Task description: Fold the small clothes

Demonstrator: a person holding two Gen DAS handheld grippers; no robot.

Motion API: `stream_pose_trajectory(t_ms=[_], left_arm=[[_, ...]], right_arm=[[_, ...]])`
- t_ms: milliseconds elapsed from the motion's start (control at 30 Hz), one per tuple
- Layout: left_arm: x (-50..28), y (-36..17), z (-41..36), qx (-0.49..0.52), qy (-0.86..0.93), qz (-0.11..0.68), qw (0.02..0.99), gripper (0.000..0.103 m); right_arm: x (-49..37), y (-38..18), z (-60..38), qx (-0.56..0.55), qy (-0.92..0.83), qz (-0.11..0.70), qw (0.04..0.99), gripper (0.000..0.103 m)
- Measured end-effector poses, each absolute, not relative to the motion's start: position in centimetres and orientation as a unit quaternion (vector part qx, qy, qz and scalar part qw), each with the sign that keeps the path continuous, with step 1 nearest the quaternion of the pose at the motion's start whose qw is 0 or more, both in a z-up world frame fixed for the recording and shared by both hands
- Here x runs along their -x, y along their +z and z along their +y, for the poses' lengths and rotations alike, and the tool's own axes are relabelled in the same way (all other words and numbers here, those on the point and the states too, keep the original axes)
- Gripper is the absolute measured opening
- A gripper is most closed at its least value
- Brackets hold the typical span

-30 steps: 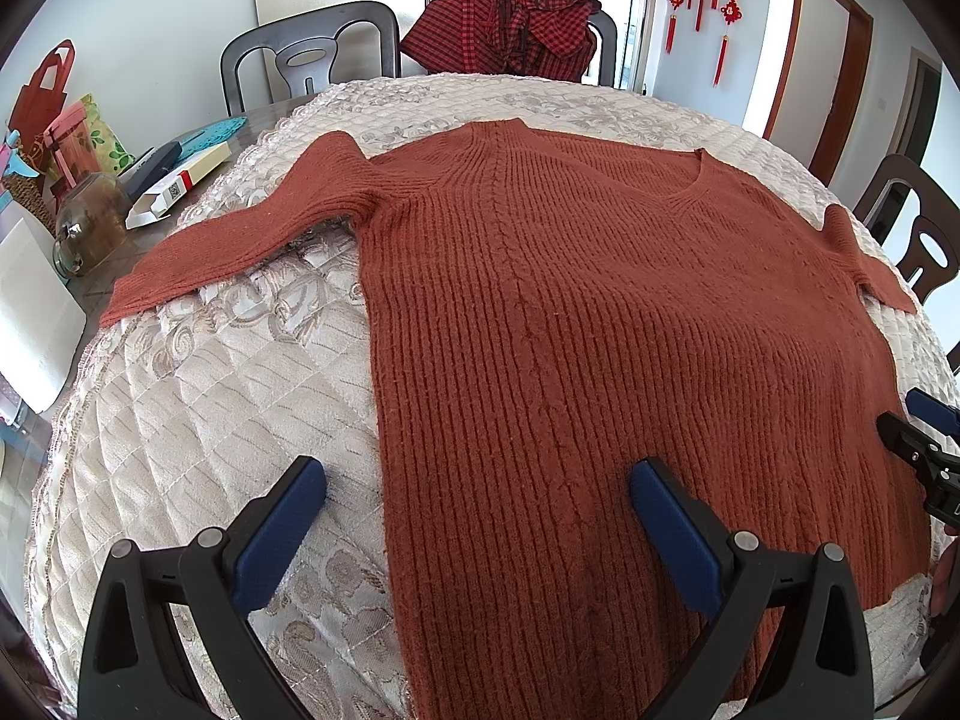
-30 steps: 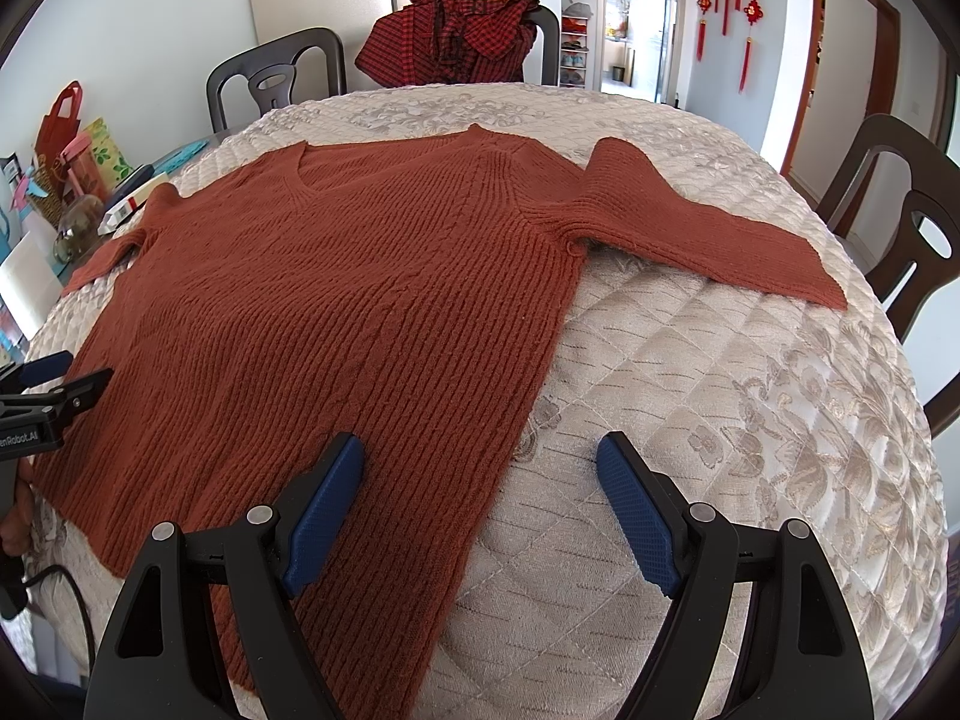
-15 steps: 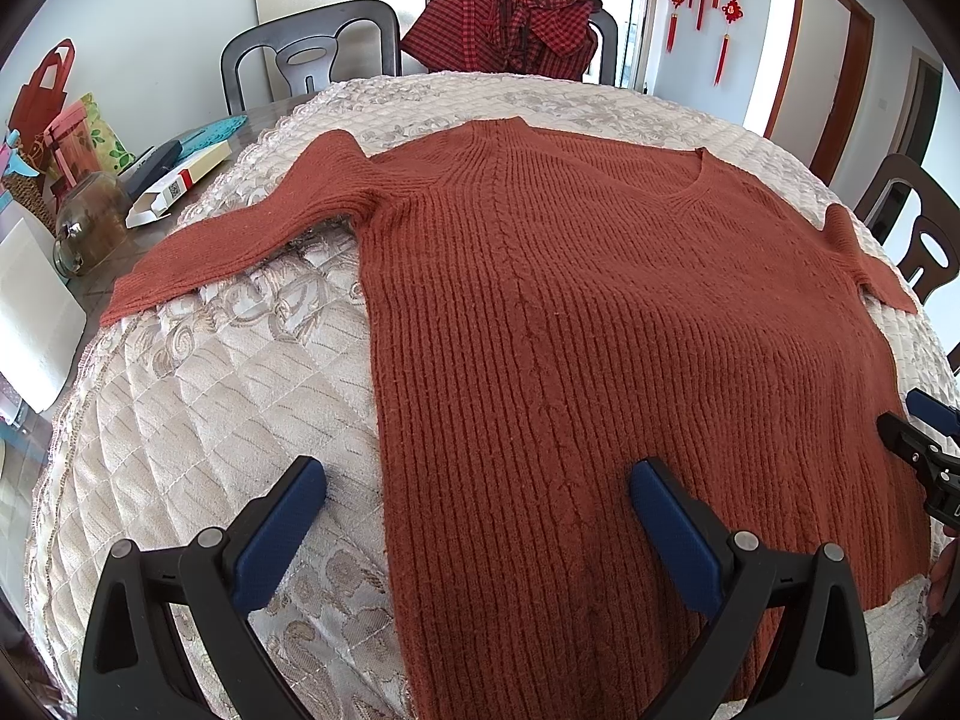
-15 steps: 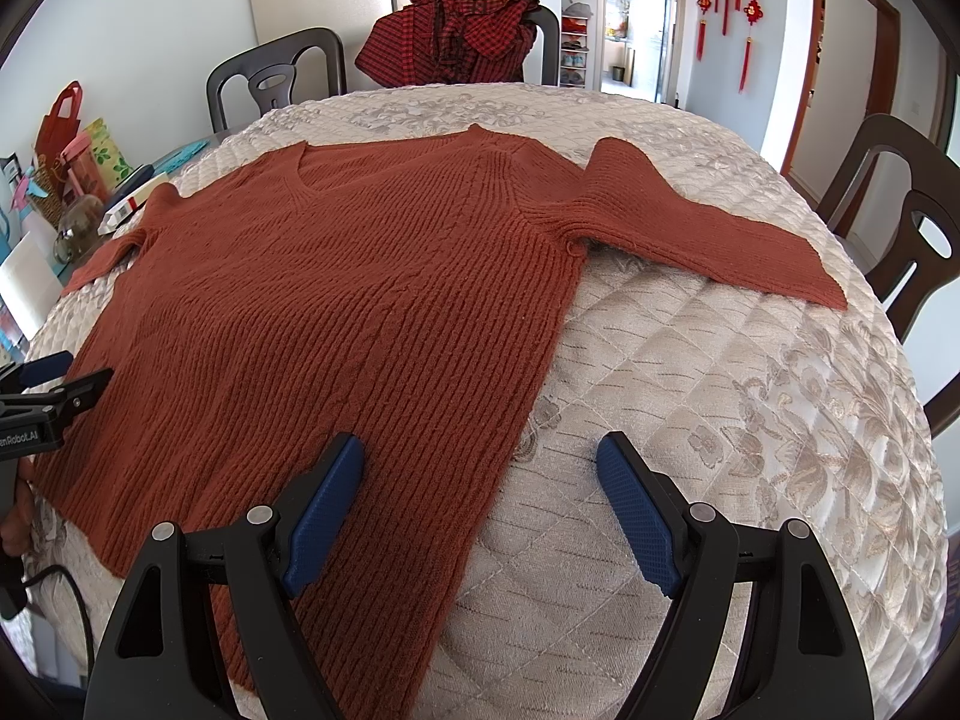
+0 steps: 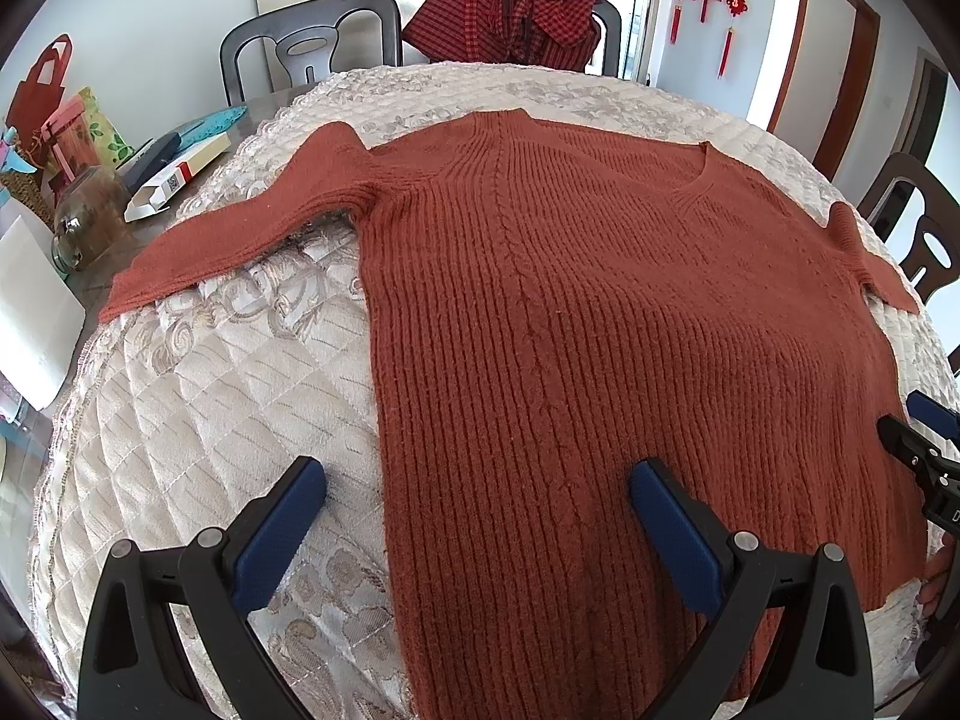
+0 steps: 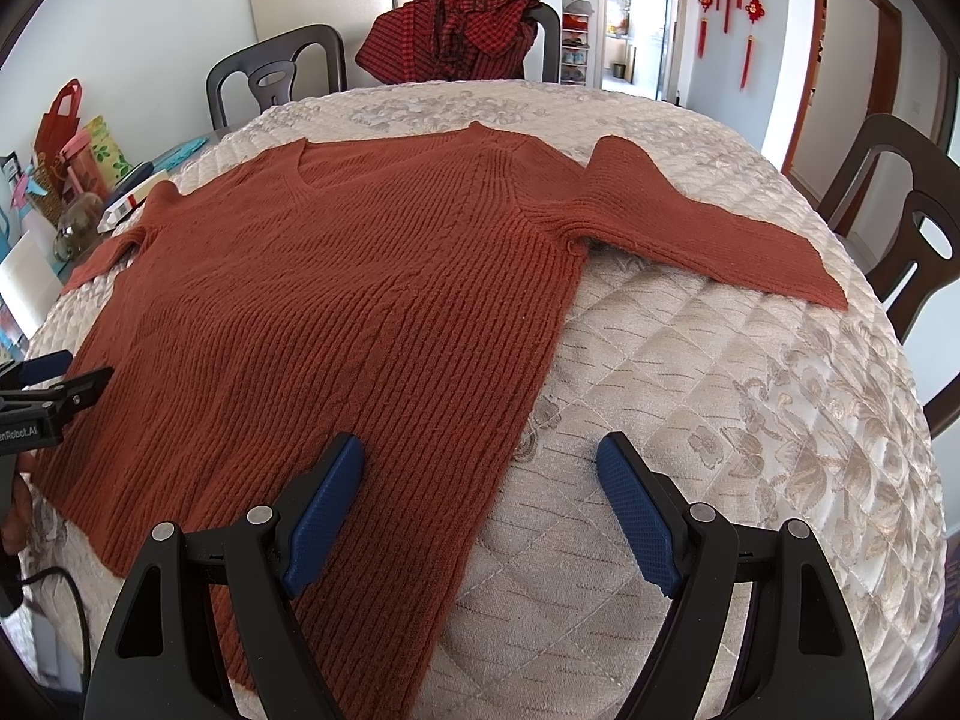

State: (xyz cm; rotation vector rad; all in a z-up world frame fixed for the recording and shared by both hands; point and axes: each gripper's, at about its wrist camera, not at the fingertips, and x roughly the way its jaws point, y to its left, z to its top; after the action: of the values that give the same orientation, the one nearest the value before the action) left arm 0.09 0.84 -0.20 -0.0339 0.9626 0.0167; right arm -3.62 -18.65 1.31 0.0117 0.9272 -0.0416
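Note:
A rust-red ribbed sweater lies flat, front up, on the quilted cream table cover, both sleeves spread out; it also shows in the right wrist view. My left gripper is open and empty, hovering over the sweater's left side edge near the hem. My right gripper is open and empty over the sweater's right side edge near the hem. The left sleeve reaches toward the table's left edge; the right sleeve reaches right.
A red plaid garment hangs over a far chair. Dark chairs stand around the table. A glass jar, a white box and gift bags crowd the table's left edge.

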Motion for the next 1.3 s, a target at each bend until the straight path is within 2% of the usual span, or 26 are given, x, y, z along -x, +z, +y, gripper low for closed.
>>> stream_pose_trajectory(t_ms=[600, 1300], left_arm=[[0.1, -0.3, 0.8, 0.009, 0.004, 0.456, 0.89, 0.103], [-1.1, 1.4, 2.5, 0.016, 0.018, 0.434, 0.9, 0.102]], right_arm=[[2.8, 1.5, -18.6, -0.005, -0.014, 0.466, 0.884, 0.08], [1.4, 3.7, -17.2, 0.009, 0.005, 0.442, 0.897, 0.08]])
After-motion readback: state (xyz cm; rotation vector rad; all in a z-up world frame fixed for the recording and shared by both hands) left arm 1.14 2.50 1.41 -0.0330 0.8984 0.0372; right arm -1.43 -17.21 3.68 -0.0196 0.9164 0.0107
